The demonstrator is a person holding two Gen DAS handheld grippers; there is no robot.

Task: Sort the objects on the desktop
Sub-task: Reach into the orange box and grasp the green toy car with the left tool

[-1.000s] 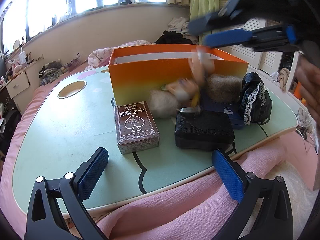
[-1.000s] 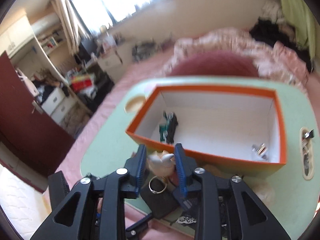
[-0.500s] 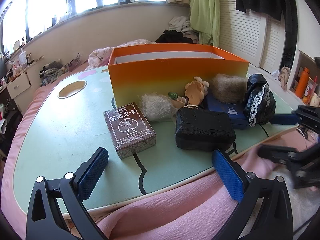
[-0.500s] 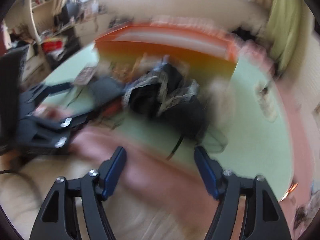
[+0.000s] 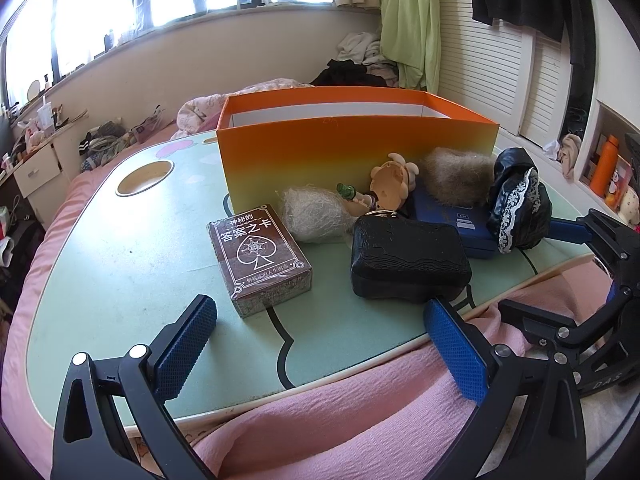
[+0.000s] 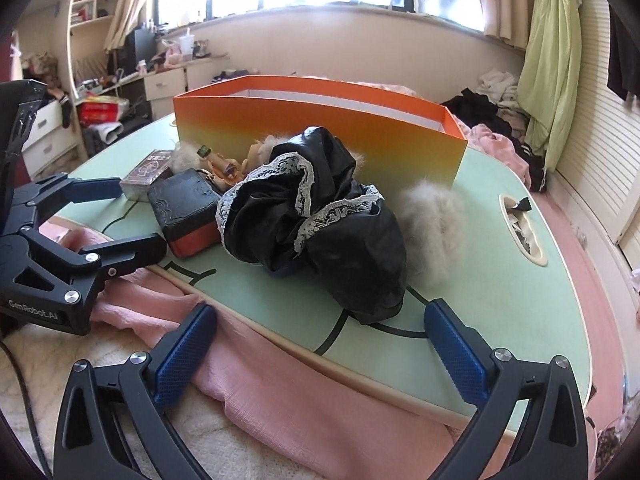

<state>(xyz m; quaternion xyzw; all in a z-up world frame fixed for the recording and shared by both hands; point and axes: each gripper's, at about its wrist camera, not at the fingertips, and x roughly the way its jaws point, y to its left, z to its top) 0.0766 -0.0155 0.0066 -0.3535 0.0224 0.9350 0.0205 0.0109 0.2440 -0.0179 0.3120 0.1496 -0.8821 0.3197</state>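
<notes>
Right gripper [image 6: 320,356] jaws opening toward full spread, nothing between them; it hangs off the near table edge over the pink blanket [image 6: 280,380]. Black lace bundle [image 6: 312,216] sits dead ahead at 12 o'clock from it, on the green table [image 6: 500,320], in front of the orange box [image 6: 320,128]. My read: that bundle is the next pick and the right hand is clearly the nearer one. In the left wrist view the same bundle [image 5: 516,204] is far off at 2 o'clock, past the black case [image 5: 408,260]. The bundle is a crumpled lump with no clean long axis, roughly widest left to right in the right view, so a straight-in approach would span its wide side; a slight roll may help. Fur ball [image 6: 432,220] touches it at 3 o'clock, risk of snagging both. Left gripper [image 5: 320,344] is wide, empty, at the near edge; card box [image 5: 260,256] lies at its 12 o'clock, just beyond the fingertips. Box is at 12 o'clock beyond everything.
</notes>
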